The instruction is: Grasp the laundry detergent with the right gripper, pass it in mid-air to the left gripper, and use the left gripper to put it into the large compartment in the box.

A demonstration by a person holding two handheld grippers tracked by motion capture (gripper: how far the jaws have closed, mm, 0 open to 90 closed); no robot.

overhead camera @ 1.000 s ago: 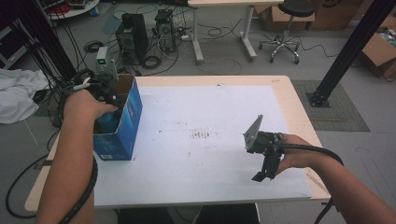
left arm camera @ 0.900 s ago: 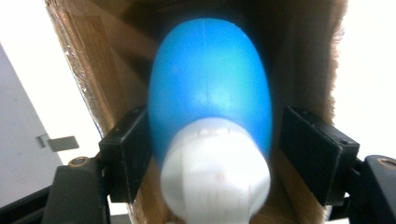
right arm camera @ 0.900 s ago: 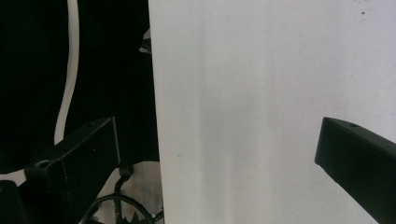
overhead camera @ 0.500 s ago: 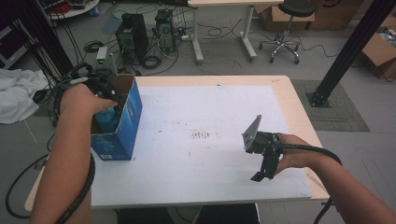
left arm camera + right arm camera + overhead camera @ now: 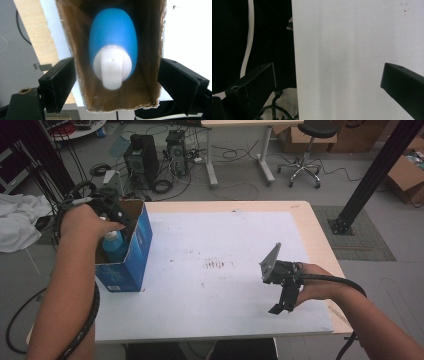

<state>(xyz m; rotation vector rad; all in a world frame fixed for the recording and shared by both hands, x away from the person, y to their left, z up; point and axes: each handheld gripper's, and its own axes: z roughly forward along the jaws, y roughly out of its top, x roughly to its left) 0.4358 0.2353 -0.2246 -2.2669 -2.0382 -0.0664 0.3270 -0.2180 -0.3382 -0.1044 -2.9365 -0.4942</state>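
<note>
So my left gripper has just been opening, jaws wide outside the blue box on the desk, bottle dropped inside, looks basically done, while my right gripper hangs open and empty.

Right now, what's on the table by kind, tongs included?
Blue bottle with white cap, inside the box: 1
Blue cardboard box, open top: 1
Tongs: 2, left tongs open above the box, right tongs open over the white tabletop
Total: 4
</note>
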